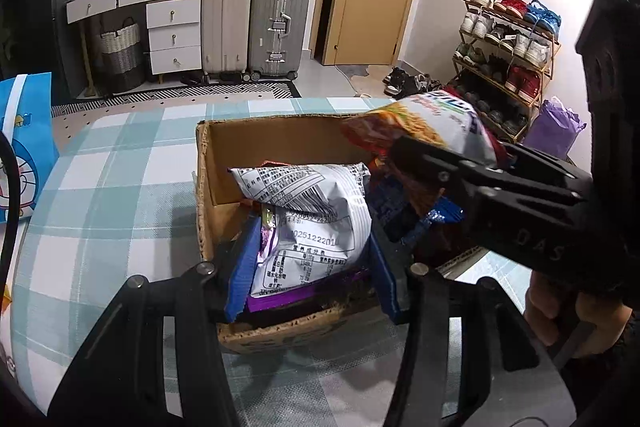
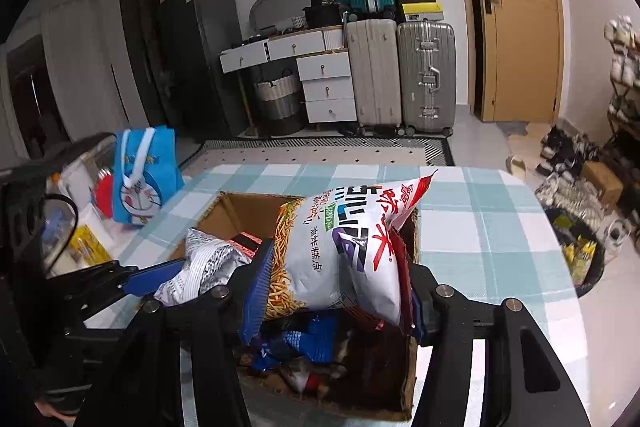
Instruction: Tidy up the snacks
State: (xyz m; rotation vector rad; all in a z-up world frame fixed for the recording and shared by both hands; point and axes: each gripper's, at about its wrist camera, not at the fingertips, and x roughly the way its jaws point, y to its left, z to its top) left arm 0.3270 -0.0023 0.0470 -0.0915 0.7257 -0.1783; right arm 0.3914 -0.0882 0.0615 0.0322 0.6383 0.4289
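An open cardboard box (image 1: 206,187) sits on the teal checked tablecloth and holds several snack bags. My left gripper (image 1: 310,275) is over its near edge, its blue pads closed on a white bag with printed nutrition text (image 1: 312,227), which also shows in the right wrist view (image 2: 208,267). My right gripper (image 2: 332,299) is shut on a white noodle-snack bag with red characters (image 2: 348,243) and holds it above the box (image 2: 232,211). In the left wrist view that bag (image 1: 436,131) and the right gripper (image 1: 408,163) come in from the right. Blue and purple packets lie beneath.
A blue cartoon tote bag (image 2: 140,175) and a clear container stand at the table's left edge. Beyond the table are suitcases (image 1: 252,23), white drawers, a door and a shoe rack (image 1: 508,59). A dark bin with yellow packs (image 2: 580,259) stands on the floor at right.
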